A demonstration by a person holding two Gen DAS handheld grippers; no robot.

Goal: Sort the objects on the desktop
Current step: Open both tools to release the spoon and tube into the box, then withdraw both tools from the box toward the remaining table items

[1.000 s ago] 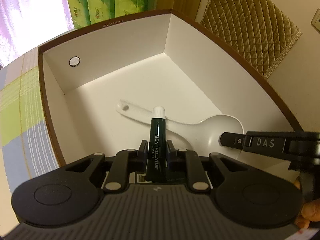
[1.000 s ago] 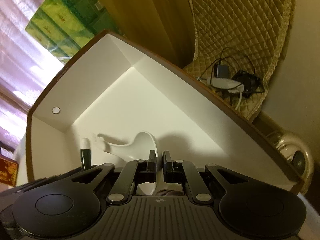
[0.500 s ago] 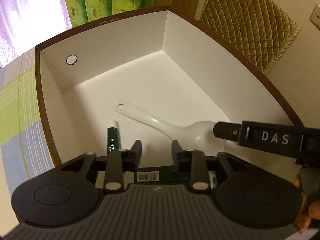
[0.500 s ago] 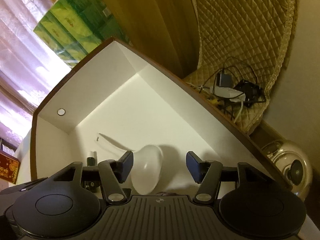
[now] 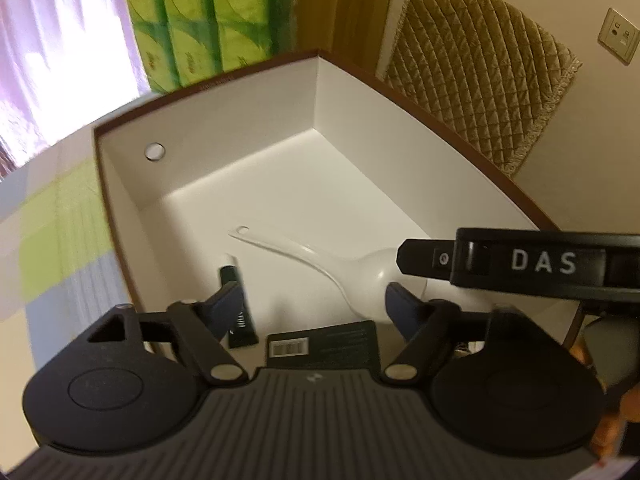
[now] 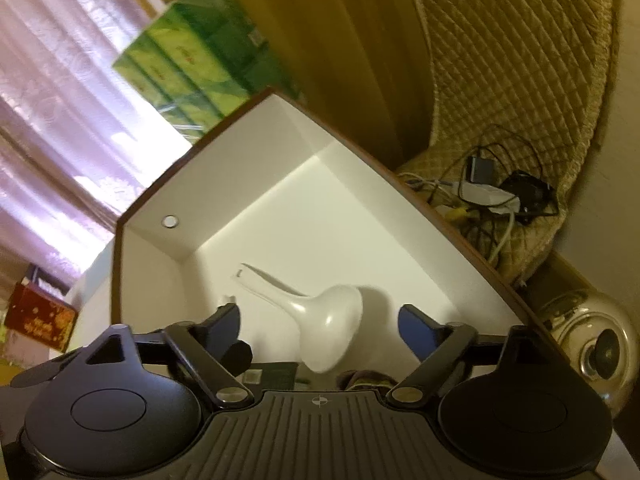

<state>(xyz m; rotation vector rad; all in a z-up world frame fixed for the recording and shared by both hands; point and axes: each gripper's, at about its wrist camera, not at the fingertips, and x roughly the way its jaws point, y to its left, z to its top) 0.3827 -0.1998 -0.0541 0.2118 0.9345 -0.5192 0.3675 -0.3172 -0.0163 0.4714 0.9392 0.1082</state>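
So both grippers are over the white box (image 5: 360, 104), jaws opening and holding nothing. Left gripper (image 5: 316, 304) has the dark lip gel tube (image 5: 236, 312) lying on the box floor at lower left, and the right gripper (image 6: 320, 324) has the white spoon (image 6: 324, 320) lying loose at frame centre.

Bright daylight is filtered through pale purple curtains (image 5: 60, 60). Green tissue packs (image 5: 204, 20) are stacked beside a wooden panel (image 6: 340, 40). A quilted tan cover (image 5: 480, 80) is hung against the cream wall (image 5: 580, 152), where sockets (image 5: 618, 34) are mounted.
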